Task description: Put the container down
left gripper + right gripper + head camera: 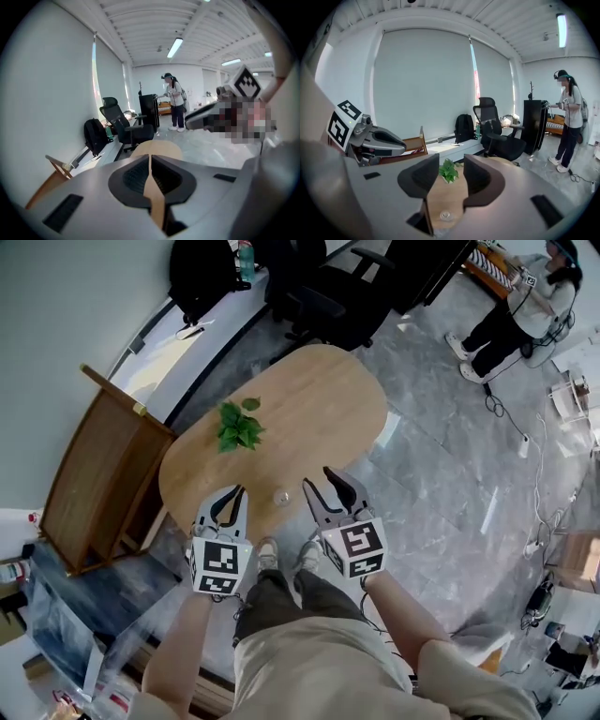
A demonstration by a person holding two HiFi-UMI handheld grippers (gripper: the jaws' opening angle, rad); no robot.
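The small clear container sits on the bench near its close edge, with neither pair of tongs touching it. The left tongs hang in the air with jaws together, empty. The right tongs hang beside them, jaws apart, holding nothing. A plant stands farther along the bench.
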